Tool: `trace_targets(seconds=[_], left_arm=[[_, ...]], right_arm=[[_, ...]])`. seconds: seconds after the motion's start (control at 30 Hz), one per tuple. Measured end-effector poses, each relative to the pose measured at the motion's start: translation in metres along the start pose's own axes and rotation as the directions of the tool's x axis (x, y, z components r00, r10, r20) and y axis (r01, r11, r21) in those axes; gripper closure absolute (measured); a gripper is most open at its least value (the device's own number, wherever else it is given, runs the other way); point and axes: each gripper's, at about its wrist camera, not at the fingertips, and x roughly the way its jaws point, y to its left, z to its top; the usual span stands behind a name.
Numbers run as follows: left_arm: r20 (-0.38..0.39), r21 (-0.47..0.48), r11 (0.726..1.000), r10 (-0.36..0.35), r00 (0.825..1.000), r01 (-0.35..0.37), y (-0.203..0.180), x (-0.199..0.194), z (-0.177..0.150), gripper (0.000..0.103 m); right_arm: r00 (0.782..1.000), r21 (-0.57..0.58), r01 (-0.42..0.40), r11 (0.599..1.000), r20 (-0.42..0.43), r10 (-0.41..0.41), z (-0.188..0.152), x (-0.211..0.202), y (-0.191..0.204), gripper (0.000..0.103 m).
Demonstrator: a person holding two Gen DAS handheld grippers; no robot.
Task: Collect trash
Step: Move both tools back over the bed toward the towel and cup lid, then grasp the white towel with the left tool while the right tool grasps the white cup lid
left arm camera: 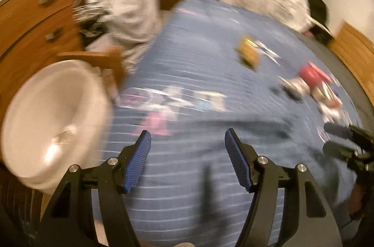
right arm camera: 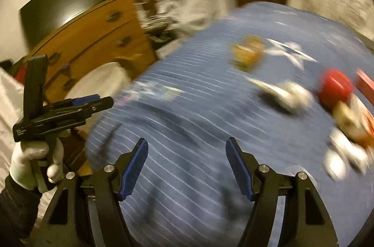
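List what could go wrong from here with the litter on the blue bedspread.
1. Both views are badly smeared, so aiming at the red cup or the crumpled white scrap could miss.
2. The left gripper and right gripper are empty with jaws apart; the white bin sits off the bed's edge, so drops may land short.

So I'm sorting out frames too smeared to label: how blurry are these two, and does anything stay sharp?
Left wrist view: heavy streaking over the blue bedspread, the litter and the white bin; only the left tool is crisp. Right wrist view: same smear, the red item is a blob, and the right tool is sharp. Both bulge from the fisheye under warm, dim light.
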Motion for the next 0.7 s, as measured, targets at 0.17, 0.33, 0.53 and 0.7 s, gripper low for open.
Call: trace_targets(seconds=[0.17, 0.33, 0.53, 0.7], left_arm=[[-0.063, 0.167, 0.979, -0.109, 0.992, 0.118, -0.084, 0.036, -0.016, 0.040], [-0.105, 0.283, 0.947, -0.128, 0.986, 0.153, -0.137, 0.064, -0.025, 0.036], [-0.096, 0.344, 0.924, -0.142, 0.985, 0.167, -0.159, 0.085, 0.008, 0.032], [-0.065, 0.456, 0.859, -0.227, 0.972, 0.231, -0.187, 0.096, 0.051, 0.024]], right_arm=[[0.988, 0.090, 0.151, 0.984, 0.018, -0.154, -0.044, -0.031, -0.076, 0.033], [0.971, 0.161, 0.239, 0.958, -0.034, -0.237, -0.055, -0.021, -0.128, 0.033], [0.968, 0.141, 0.248, 0.959, -0.064, -0.241, -0.031, 0.005, -0.139, 0.034], [0.973, 0.124, 0.223, 0.967, -0.090, -0.212, -0.011, 0.023, -0.144, 0.033]])
